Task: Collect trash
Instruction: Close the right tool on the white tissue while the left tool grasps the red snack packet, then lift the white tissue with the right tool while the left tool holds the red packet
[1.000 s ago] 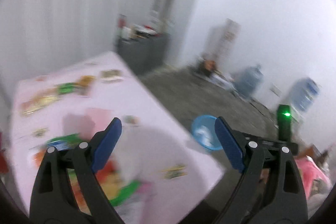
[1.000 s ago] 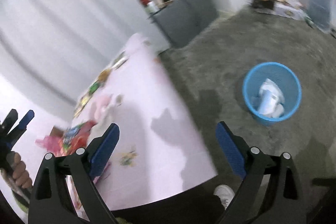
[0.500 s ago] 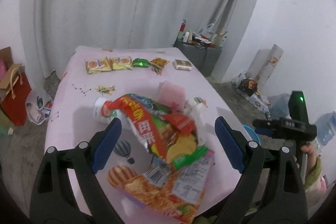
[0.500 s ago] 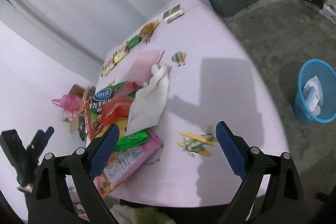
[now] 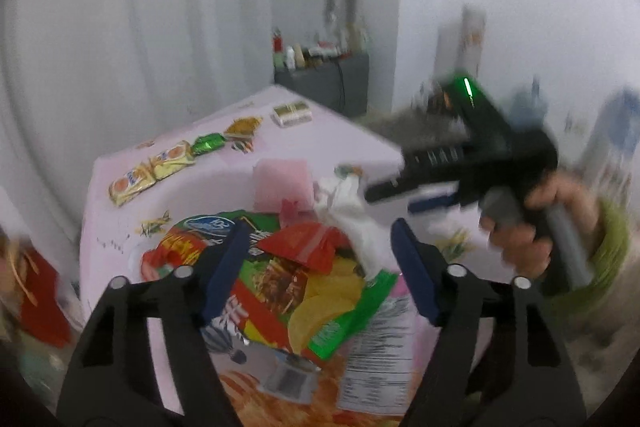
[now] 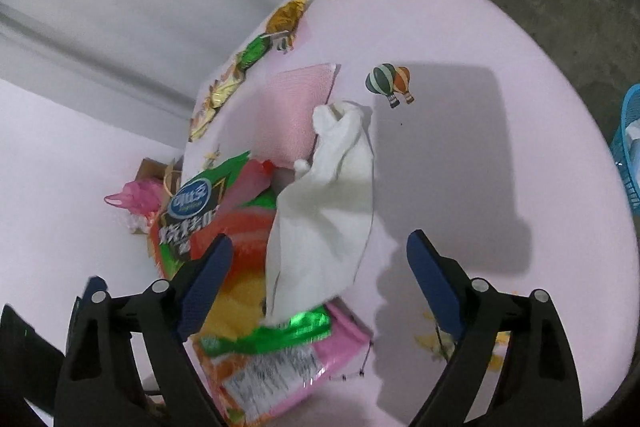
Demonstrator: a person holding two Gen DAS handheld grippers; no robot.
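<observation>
A heap of snack wrappers (image 5: 288,279) lies on the near part of a pink table (image 5: 352,147), with a crumpled white tissue (image 6: 328,203) on its right side and a pink sheet (image 6: 296,107) behind. My left gripper (image 5: 320,275) is open and empty, hovering just above the heap. My right gripper (image 6: 316,283) is open and empty, over the lower end of the tissue; it also shows in the left wrist view (image 5: 464,167), held by a hand. A blue bin (image 6: 632,147) stands on the floor at the right.
Several small snack packets (image 5: 160,171) and a flat box (image 5: 292,113) lie in a row along the table's far side. A grey cabinet (image 5: 324,83) with bottles stands behind. Red bags (image 5: 40,303) sit on the floor at the left.
Both grippers have swung from the floor and bin toward the table and come closer to the wrapper heap. The right gripper has moved in over the tissue. Both stay open.
</observation>
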